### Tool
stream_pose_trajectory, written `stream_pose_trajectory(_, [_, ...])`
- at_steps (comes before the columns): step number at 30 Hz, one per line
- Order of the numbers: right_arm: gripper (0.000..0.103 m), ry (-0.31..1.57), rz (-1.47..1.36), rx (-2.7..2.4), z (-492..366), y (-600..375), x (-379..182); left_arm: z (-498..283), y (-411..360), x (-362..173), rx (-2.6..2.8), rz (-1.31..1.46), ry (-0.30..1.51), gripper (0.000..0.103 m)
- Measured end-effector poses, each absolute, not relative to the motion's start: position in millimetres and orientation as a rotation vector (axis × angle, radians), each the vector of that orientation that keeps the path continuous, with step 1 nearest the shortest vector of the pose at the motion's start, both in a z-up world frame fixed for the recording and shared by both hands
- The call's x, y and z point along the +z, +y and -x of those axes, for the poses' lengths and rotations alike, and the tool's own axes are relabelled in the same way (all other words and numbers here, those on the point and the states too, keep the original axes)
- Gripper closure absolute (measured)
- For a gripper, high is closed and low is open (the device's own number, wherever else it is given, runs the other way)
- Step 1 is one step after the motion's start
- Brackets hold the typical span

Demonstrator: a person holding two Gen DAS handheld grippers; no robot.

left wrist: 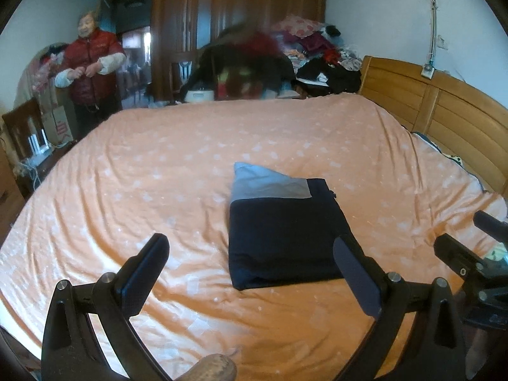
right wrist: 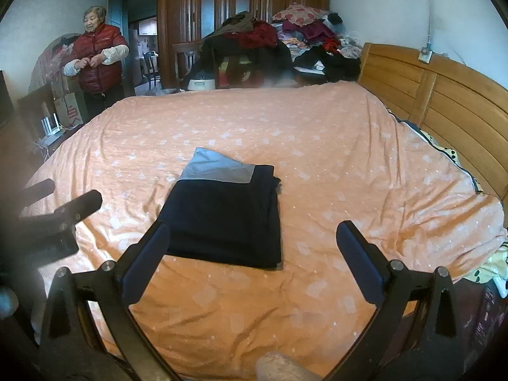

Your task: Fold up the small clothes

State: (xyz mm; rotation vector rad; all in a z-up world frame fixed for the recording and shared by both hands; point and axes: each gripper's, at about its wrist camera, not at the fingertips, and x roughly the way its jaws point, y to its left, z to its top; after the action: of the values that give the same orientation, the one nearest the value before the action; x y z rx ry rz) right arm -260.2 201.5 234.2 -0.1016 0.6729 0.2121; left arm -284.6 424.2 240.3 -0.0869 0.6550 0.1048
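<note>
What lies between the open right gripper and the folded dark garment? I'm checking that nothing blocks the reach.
Only bare orange bedsheet lies between the right gripper and the folded navy garment, as the right wrist view shows.

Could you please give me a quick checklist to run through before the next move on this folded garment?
1. Left gripper open and empty: ok.
2. Right gripper open and empty: ok.
3. Dark folded garment lies flat on the orange bedspread, apart from both grippers: ok.
4. Fold edges aligned: not ok, a grey panel sticks out at the far end.
5. Person in the red vest stands beyond the bed, away from the garment: ok.
6. Layers underneath neat: cannot tell.
</note>
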Motion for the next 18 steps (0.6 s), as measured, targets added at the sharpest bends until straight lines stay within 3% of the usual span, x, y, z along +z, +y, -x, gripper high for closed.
stream_pose_trajectory(18, [0.0,0.668,0.113,0.228,272.0,211.4,238.5,296.5,442.2,258.1,0.152,0.104,0.624,0.0])
